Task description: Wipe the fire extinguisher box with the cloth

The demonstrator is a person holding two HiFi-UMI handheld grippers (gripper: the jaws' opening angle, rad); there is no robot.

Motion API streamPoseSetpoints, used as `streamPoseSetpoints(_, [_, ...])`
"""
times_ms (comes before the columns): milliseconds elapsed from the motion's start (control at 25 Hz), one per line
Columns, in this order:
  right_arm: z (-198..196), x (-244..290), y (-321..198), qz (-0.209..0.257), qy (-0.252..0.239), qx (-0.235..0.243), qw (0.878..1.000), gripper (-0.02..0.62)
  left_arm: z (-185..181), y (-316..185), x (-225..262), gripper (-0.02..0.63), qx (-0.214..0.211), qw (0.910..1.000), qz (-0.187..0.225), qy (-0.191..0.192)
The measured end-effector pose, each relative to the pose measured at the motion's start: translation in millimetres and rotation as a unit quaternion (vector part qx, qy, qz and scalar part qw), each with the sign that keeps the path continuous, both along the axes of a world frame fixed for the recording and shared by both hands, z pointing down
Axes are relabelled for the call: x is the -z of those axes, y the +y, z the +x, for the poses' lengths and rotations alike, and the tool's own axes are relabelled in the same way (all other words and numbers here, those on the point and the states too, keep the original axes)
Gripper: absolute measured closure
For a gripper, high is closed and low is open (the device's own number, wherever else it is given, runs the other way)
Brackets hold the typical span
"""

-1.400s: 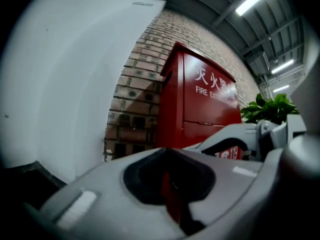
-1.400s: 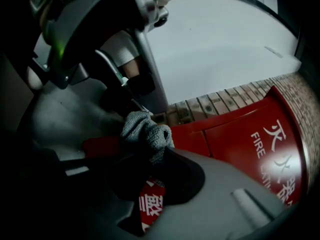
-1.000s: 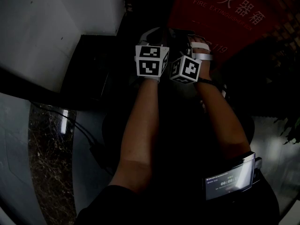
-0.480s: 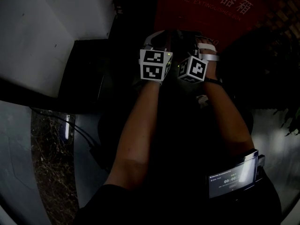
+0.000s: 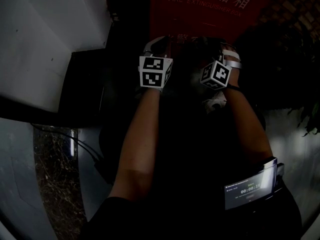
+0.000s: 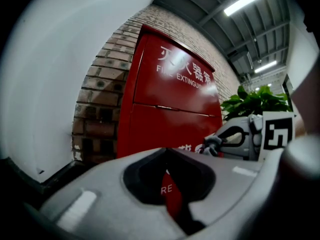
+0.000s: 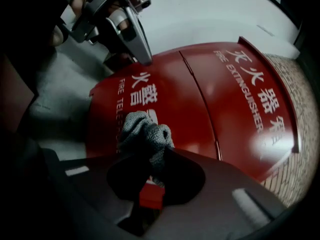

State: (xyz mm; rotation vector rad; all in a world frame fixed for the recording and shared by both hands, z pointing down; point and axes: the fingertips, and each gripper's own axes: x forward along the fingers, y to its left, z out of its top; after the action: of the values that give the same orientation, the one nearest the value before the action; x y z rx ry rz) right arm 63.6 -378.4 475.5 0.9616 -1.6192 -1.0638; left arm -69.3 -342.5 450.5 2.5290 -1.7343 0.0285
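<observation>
You've got the cloth (image 7: 144, 134) pinched in your right gripper (image 7: 152, 176). It's bunched into a grey wad poking out past the tips, right in front of the box (image 7: 210, 104), low on its front by the white lettering. I can't tell if it's actually touching the paint or just hanging off it. Your left gripper (image 6: 170, 181) has its jaws pressed together with nothing in them. It hovers in front of the box too, near that same lower part, beside the right one.

I'd call this the very start of the wipe: the cloth is up at the box, but I'd guess most of the front isn't covered yet. Next move, I reckon, is to press the wad flat onto the panel and drag it across in passes. The wad is small next to the box, so expect plenty of overlapping strokes, and you'll want the left gripper out of the path.

The box front is glossy red with a glare spot, a thin seam across it and white text. Behind the box is a brick wall (image 6: 102, 91). Left of the box is a plain white wall (image 6: 55, 74), and right of the box is a leafy plant (image 6: 255, 104). Above the box are strip lights (image 6: 242, 1) on a dark ceiling.
</observation>
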Motion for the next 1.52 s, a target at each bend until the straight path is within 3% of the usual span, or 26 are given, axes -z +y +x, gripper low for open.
streamPoseSetpoints(280, [62.1,-3.0,-8.6,-0.014,-0.011,-0.063,0.998,0.554,0.3,1.1,-4.3,0.603,0.000,0.9999,-0.006,-0.010])
streamPoseSetpoints(600, [85.3,-4.2,-8.7,-0.029,-0.008,-0.103,0.994,0.554,-15.1,9.8,-12.5,0.603,0.020,0.9996,-0.020,-0.005])
streamPoseSetpoints(680, [62.2,1.9,2.7,-0.024,-0.018,-0.081,0.996,0.554,-17.0,14.4,-16.3,0.603,0.021,0.9994,-0.025,-0.014])
streamPoseSetpoints(880, [-39.3,11.8,35.4,0.003,-0.028,0.014,0.999,0.554,-32.4,19.9,-18.5,0.603,0.022,0.9991,-0.014,-0.034])
streamPoseSetpoints(1080, [-112.1,-21.4,47.2,-0.012,-0.008,0.077,0.997,0.554,-40.4,14.7,-35.3,0.603,0.008,0.9977,-0.009,-0.067])
streamPoseSetpoints(1200, [-138.9,-40.7,48.6,-0.019,-0.012,0.095,0.995,0.554,-45.6,13.2,-51.6,0.603,0.005,0.9967,-0.027,-0.077])
streamPoseSetpoints(1400, [-163.1,-43.9,40.6,-0.007,-0.027,0.113,0.993,0.554,-63.6,7.0,-60.0,0.603,0.048,0.9968,-0.039,-0.050])
streamPoseSetpoints(1520, [-169.1,-52.2,34.4,-0.015,-0.030,0.110,0.993,0.554,-73.1,2.1,-68.7,0.603,0.073,0.9946,-0.039,-0.063])
